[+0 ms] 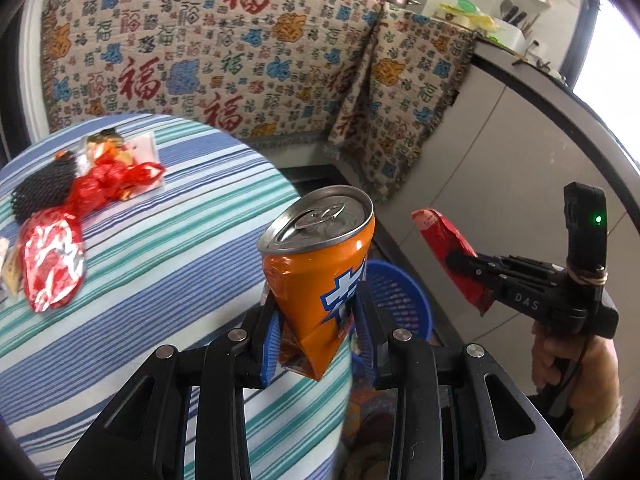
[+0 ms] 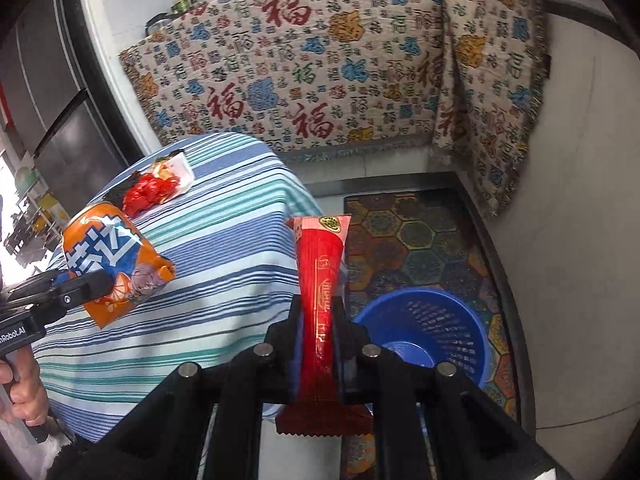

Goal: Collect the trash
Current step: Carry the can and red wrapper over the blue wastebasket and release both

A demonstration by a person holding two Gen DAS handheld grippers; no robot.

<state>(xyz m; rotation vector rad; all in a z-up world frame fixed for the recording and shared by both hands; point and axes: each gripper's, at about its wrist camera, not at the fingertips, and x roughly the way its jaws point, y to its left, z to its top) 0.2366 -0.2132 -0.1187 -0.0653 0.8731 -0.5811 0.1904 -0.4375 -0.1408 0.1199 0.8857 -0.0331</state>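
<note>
On the left, the tabletop (image 1: pixel 160 248) wears a blue, teal and white striped cloth, and its rounded right edge falls away to the floor. Near its far left edge lies a small heap of trash: a black foam net (image 1: pixel 42 190), a crumpled red plastic bag (image 1: pixel 110 184) and a red and silver wrapper (image 1: pixel 52 264), all touching or just beside each other. The rest of the cloth toward the right edge is bare.

The left hand-held gripper (image 1: pixel 320 312) is clenched on a dented orange soda can (image 1: pixel 320 272), gripped low on its crushed body, top up and tilted, right at the tabletop's right edge.

Right of that edge is a strip of open floor with a patterned hexagon mat (image 2: pixel 424 248), hemmed by a blanket-draped counter (image 1: pixel 224 60) behind and a pale cabinet wall (image 2: pixel 580 220) on the right. On the mat, close beside the tabletop, stands 1 blue slotted basket (image 2: pixel 472 328); what shows of its inside holds nothing.

The right hand-held gripper (image 2: pixel 320 340) grasps a red snack wrapper (image 2: pixel 322 264) upright by its lower part, between the tabletop edge and the basket's near left rim.
</note>
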